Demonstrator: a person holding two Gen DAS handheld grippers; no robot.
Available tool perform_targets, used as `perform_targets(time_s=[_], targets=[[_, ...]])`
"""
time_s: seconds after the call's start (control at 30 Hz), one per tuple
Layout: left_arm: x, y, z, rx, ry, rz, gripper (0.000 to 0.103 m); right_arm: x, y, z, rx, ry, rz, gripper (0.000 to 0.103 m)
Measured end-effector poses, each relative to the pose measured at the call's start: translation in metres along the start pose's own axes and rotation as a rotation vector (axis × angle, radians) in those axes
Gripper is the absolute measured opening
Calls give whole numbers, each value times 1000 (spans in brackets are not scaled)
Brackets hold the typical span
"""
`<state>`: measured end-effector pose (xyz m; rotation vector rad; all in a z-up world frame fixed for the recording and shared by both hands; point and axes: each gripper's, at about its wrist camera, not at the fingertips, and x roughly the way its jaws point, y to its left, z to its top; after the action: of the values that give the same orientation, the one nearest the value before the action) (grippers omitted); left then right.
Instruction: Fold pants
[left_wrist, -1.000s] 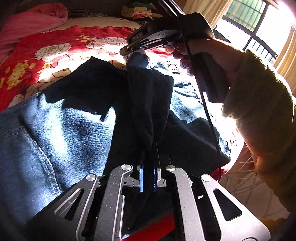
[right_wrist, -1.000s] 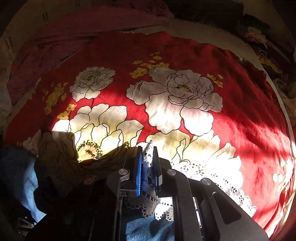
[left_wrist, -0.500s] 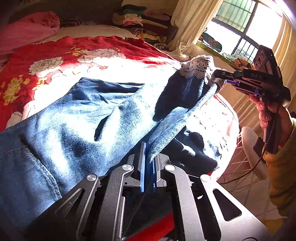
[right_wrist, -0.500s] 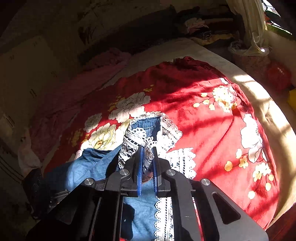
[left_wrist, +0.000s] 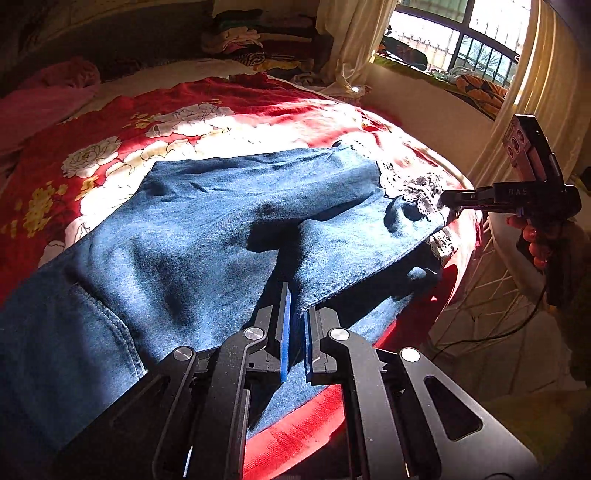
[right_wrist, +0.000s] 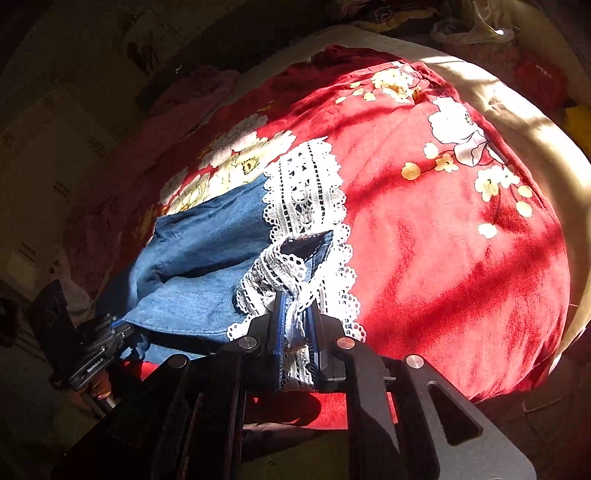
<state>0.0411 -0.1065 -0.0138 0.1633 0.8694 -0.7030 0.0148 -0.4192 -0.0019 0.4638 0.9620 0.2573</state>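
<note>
Blue denim pants (left_wrist: 221, 229) with a white lace hem (left_wrist: 424, 188) lie stretched across the red floral bedcover (left_wrist: 166, 122). At the near edge, my left gripper (left_wrist: 295, 306) is shut on a fold of the denim leg. My right gripper (left_wrist: 448, 201), held by a hand at the bed's right side, pinches the lace hem. In the right wrist view the lace hem (right_wrist: 306, 192) bunches between the pads of my right gripper (right_wrist: 295, 306), whose jaws are opening slightly. The denim (right_wrist: 207, 240) runs left to the left gripper (right_wrist: 122, 328).
A pile of folded clothes (left_wrist: 251, 33) and a pink blanket (left_wrist: 55, 92) lie at the bed's far end. Cream curtains (left_wrist: 351, 40) and a barred window are at the back right. A white wire stand (left_wrist: 480, 288) is beside the bed's right edge.
The right gripper swept the lace hem from over the middle of the bed out to its right edge, unfolding the leg flat. The left gripper kept its hold and shifted only a little.
</note>
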Motion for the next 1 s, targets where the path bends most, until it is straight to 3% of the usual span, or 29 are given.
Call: perform_targets(time_s=[0.17, 0.33, 0.43, 0.53, 0.7, 0.8, 1.0], targets=[[8, -8, -10, 48, 63, 10, 1, 7, -7, -14, -27, 61, -23, 11], [20, -7, -15, 51, 112, 17, 1, 8, -12, -25, -73, 105, -66, 19], [20, -12, -16, 71, 121, 14, 1, -14, -4, -22, -125, 52, -106, 23], [23, -14, -17, 77, 128, 17, 1, -24, 17, -16, -220, -11, -79, 23], [24, -19, -19, 100, 146, 42, 1, 21, 50, -26, -363, 81, -73, 23], [24, -20, -24, 110, 168, 45, 1, 44, 36, -34, -328, 174, -113, 22], [24, -18, -24, 110, 165, 48, 1, 34, 22, -39, -297, 198, -80, 21]])
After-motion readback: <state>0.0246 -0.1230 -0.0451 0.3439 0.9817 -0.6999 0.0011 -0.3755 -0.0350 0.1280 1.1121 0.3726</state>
